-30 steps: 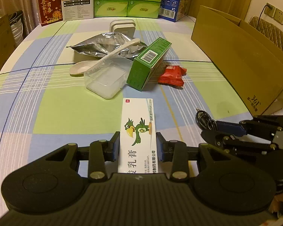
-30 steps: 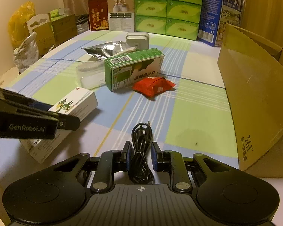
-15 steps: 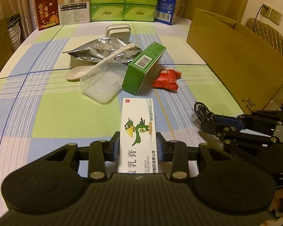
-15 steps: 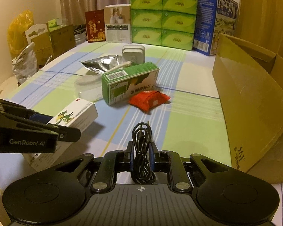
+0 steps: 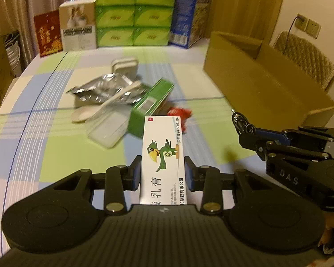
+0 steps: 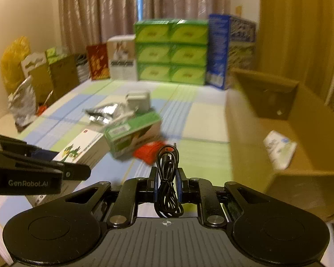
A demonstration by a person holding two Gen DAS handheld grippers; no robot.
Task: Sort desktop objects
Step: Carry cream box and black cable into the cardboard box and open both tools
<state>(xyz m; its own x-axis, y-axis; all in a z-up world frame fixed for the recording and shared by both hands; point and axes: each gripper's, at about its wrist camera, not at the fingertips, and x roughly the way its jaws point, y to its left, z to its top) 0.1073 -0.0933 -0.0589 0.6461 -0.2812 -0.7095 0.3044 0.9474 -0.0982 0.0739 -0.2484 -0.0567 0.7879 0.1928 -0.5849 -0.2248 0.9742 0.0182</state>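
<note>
My left gripper (image 5: 163, 173) is shut on a white ointment box (image 5: 163, 155) printed with a green parrot, held above the checked tablecloth. That box (image 6: 83, 146) and the left gripper (image 6: 73, 173) also show at the left of the right wrist view. My right gripper (image 6: 166, 185) is shut on a coiled black cable (image 6: 167, 178), lifted off the table. In the left wrist view the right gripper (image 5: 245, 131) sits at the right with the cable (image 5: 239, 120) sticking out. A green box (image 5: 152, 106), a red packet (image 5: 180, 113), a clear tray (image 5: 108, 131), a white spoon (image 5: 100, 109) and a foil bag (image 5: 104, 87) lie beyond.
An open cardboard box (image 6: 285, 166) stands at the right, with a white packet (image 6: 278, 149) inside. Stacked green tissue boxes (image 6: 171, 51), a blue carton (image 6: 220, 51) and other boxes line the table's far edge. Bags (image 6: 22, 102) stand at the left.
Both grippers have risen with their loads, so more of the room and the cardboard box's inside shows. The right jaws pressed tighter on the cable. The pile on the table stayed put.
</note>
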